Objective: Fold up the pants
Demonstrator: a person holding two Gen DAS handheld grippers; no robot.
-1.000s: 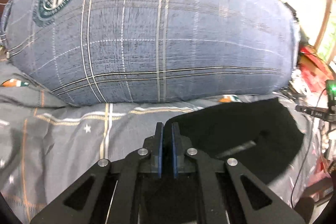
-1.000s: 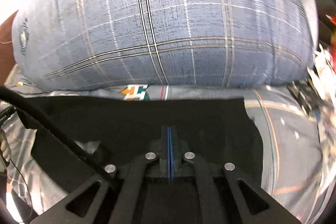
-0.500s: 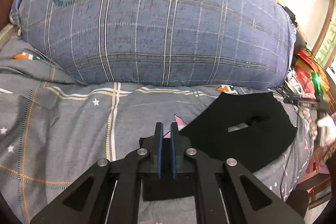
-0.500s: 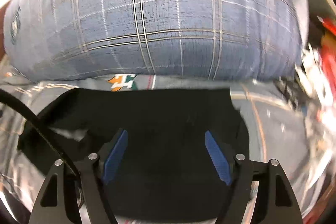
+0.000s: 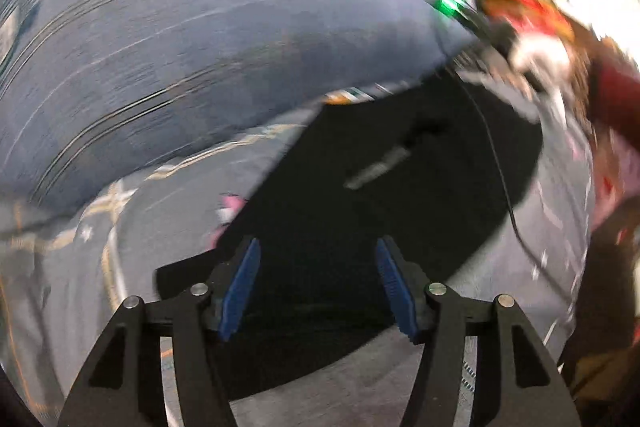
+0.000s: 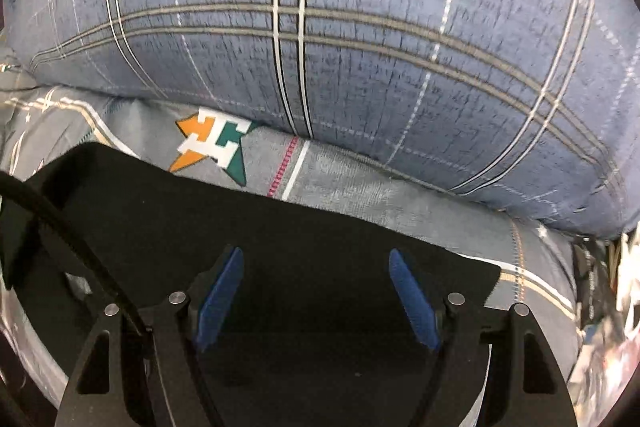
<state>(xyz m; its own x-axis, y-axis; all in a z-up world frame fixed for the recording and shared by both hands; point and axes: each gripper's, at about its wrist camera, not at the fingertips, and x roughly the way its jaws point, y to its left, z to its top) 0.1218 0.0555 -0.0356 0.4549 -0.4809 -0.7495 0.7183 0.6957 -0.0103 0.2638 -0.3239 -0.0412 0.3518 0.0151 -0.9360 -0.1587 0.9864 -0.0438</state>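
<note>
The black pants [image 5: 400,195] lie flat on the grey patterned bedsheet [image 5: 80,267]. My left gripper [image 5: 318,287] is open and empty, its blue pads spread over the near part of the pants; this view is motion-blurred. In the right wrist view the pants [image 6: 280,239] spread across the lower half. My right gripper [image 6: 316,291] is open and empty just above them. A black cable [image 6: 72,247] crosses the pants at the left.
A big blue plaid pillow [image 6: 340,27] fills the back of the bed, also in the left wrist view [image 5: 200,39]. Red and white clutter [image 5: 540,27] and a green light [image 5: 450,1] sit past the bed's right side. A thin cable [image 5: 504,179] runs over the pants.
My left gripper has opened, let go of the pants and swung right. My right gripper opened half a second ago and stays open. The pants now lie flat.
</note>
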